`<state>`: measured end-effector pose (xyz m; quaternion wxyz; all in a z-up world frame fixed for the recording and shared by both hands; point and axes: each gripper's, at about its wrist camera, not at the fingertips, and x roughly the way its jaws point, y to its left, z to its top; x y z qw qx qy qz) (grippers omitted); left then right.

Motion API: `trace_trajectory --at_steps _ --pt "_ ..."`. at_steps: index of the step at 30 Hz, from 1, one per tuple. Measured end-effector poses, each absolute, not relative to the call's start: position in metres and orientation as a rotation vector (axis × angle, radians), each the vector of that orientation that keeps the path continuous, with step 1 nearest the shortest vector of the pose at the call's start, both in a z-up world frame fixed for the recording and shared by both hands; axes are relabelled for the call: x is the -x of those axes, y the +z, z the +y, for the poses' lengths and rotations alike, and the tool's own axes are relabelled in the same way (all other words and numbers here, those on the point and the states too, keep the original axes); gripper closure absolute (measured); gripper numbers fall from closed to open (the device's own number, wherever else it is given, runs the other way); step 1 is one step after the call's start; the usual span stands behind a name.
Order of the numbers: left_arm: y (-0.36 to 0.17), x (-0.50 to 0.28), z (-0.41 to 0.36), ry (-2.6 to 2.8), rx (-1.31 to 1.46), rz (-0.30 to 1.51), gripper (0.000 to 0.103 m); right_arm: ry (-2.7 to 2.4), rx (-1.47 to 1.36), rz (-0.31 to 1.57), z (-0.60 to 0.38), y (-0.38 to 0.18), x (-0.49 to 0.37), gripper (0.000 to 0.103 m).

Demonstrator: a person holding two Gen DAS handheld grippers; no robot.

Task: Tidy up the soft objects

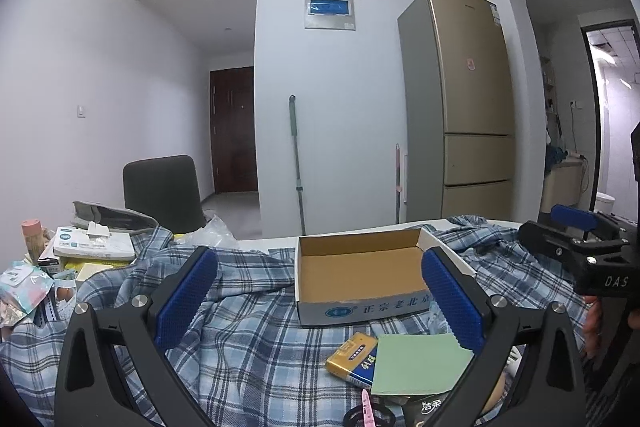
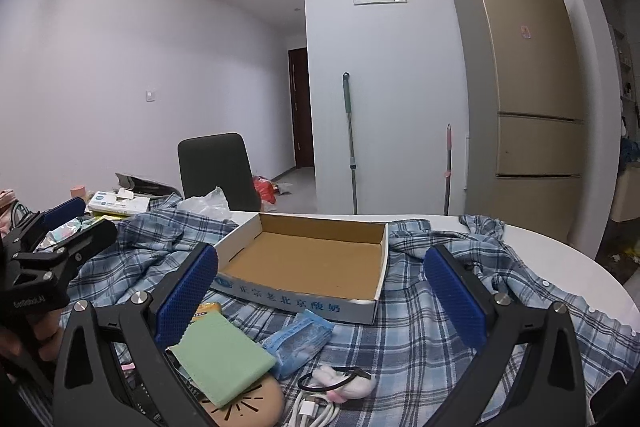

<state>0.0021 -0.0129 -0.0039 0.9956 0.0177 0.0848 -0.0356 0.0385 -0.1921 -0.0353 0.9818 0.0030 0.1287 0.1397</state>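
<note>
An empty cardboard box [image 1: 360, 273] [image 2: 308, 261] sits on a blue plaid shirt [image 1: 240, 339] [image 2: 420, 327] spread over the table. In front of it lie a green cloth [image 1: 420, 363] [image 2: 218, 351], a yellow pack [image 1: 352, 353], a blue wipes packet [image 2: 298, 341], a small white-pink soft toy [image 2: 348, 385] and a tan cushion [image 2: 248, 407]. My left gripper [image 1: 320, 307] is open and empty above the shirt. My right gripper [image 2: 320, 303] is open and empty, near the box front.
A tissue box [image 1: 96, 245] [image 2: 118, 203], snack packets [image 1: 24, 287] and a pink-capped bottle [image 1: 32, 233] crowd the left. A white cable [image 2: 316, 413] and a black ring [image 2: 332, 379] lie near the front. A dark chair [image 1: 162, 193] stands behind the table.
</note>
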Motion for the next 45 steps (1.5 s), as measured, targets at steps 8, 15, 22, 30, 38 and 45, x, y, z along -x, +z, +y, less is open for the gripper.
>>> trace_trajectory --at_steps 8,15,22,30,38,45 --pt "-0.006 -0.007 -0.017 -0.226 -0.047 0.208 0.000 0.227 0.000 0.237 -0.194 -0.034 -0.034 0.000" --pt "0.001 0.002 -0.017 -0.188 -0.065 0.160 0.000 0.212 0.015 0.238 -0.196 -0.025 -0.031 0.000" --pt "0.023 -0.002 -0.005 -0.202 -0.087 0.318 0.000 0.276 0.021 0.345 -0.192 0.001 -0.032 0.000" --pt "-0.008 0.009 -0.017 -0.262 -0.071 0.585 0.003 0.296 0.022 0.412 -0.187 -0.011 -0.015 0.003" --pt "-0.018 0.011 -0.045 -0.377 -0.064 0.721 0.038 0.274 0.007 0.437 -0.199 -0.024 -0.018 0.009" --pt "-0.045 -0.015 -0.062 -0.455 -0.001 0.905 0.042 0.293 -0.040 0.498 -0.208 -0.042 -0.028 0.009"
